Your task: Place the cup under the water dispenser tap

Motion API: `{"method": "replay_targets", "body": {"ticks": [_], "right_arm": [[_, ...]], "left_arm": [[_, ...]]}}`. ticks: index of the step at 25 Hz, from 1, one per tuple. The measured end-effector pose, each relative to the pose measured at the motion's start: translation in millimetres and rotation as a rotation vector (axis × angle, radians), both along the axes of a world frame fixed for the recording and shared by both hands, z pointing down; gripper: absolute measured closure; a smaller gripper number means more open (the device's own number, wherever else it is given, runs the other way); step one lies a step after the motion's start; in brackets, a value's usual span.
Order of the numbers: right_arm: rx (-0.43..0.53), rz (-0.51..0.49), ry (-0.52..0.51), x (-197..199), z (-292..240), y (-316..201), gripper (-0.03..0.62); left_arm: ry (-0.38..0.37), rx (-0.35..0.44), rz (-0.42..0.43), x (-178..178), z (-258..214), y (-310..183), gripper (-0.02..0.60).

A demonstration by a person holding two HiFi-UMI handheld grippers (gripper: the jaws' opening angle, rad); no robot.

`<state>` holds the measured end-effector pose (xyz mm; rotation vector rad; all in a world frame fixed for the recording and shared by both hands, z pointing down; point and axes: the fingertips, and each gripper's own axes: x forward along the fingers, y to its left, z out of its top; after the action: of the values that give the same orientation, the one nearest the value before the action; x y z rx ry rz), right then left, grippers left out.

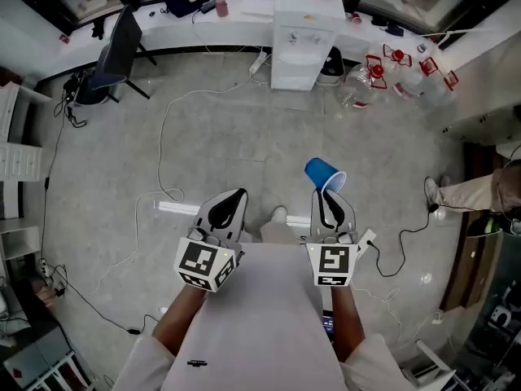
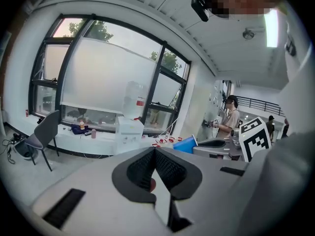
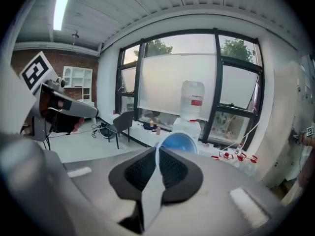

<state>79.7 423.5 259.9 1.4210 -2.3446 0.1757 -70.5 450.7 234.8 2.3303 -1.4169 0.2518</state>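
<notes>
No words or numbers can be read. The red label on the water dispenser (image 3: 196, 102) is too small, and the marker cubes (image 1: 207, 263) bear only black-and-white squares.

Grey floor (image 1: 244, 137) bears water dispenser (image 1: 303, 35), 1 chair (image 1: 114, 51), cables (image 1: 160, 145), perhaps bottles (image 1: 358, 81).

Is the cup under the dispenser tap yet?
No, the right gripper holds the blue cup over the floor, far from the water dispenser.
</notes>
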Motion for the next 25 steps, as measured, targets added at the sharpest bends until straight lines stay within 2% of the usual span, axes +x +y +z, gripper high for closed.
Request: {"method": "replay_targets", "body": {"ticks": [4, 10, 16, 25], "right_arm": [[-0.024, -0.010, -0.067, 12.2, 4.4, 6.3, 0.562], [0.003, -0.007, -0.086, 46.9, 10.1, 6.8, 0.562], [0.022, 0.040, -0.118, 76.5, 6.6, -3.3, 0.562], [0.034, 0.066, -0.108, 76.6, 1.5, -36.1, 0.562]], "left_arm": [[-0.014, -0.007, 0.015, 15.1, 4.1, -1.6, 0.580], [-0.047, 0.011, 0.031, 44.6, 7.0, -1.3, 0.580], [-0.054, 0.030, 0.041, 64.9, 0.2, -9.2, 0.580], [-0.044, 0.013, 0.090, 73.2, 4.5, -50.1, 0.580]]}}
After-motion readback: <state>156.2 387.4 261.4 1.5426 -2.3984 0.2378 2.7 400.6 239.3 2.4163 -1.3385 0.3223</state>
